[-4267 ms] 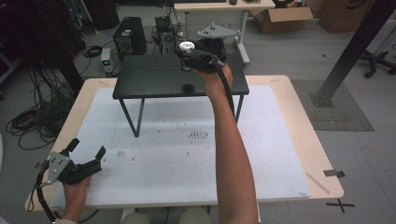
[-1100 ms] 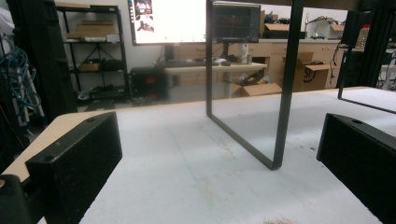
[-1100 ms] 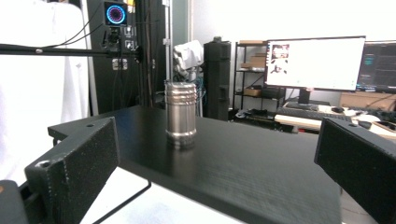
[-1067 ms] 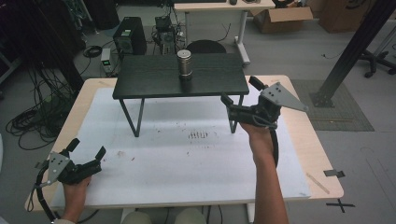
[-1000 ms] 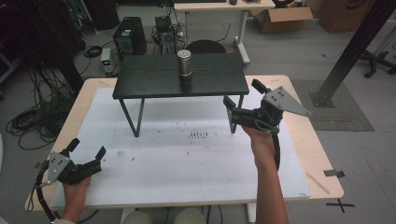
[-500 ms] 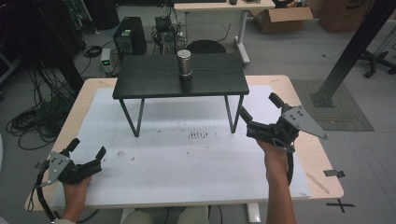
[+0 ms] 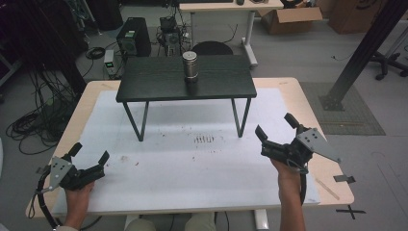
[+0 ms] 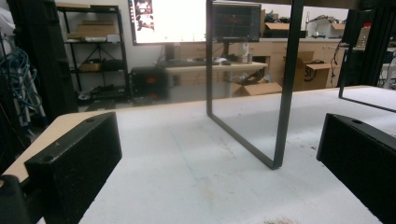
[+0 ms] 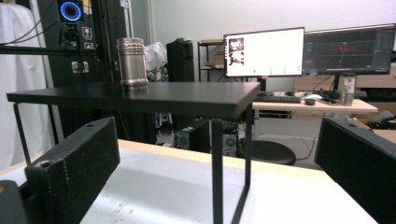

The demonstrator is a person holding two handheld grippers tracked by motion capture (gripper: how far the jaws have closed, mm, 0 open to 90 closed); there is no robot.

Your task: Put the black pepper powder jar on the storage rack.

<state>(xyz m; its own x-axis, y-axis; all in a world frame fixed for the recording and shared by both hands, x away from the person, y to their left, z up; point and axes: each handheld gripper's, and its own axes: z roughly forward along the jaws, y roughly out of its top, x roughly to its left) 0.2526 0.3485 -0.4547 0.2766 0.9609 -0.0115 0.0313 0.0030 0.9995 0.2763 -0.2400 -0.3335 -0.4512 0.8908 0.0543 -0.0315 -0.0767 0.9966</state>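
Observation:
A steel cup (image 7: 190, 66) stands upright on the small black table (image 7: 154, 84), near the middle of its top; from the right gripper view the cup (image 9: 132, 63) sits at the upper left on the tabletop (image 9: 187, 99). My right gripper (image 7: 275, 128) is open and empty above the white sheet, front right of the black table. My left gripper (image 7: 89, 152) rests open and empty near the front left corner. Between the left gripper's jaws I see a black table leg (image 8: 285, 88).
A white sheet (image 7: 192, 159) covers the wooden tabletop (image 7: 332, 178). A patch of dark specks (image 7: 206, 139) lies on the sheet in front of the black table. Behind the table are computers, cables and a white desk (image 7: 226, 7). A black post (image 7: 361, 53) stands right.
My right gripper let go of the steel cup on the black table and drew back toward the front right. The left gripper has not moved.

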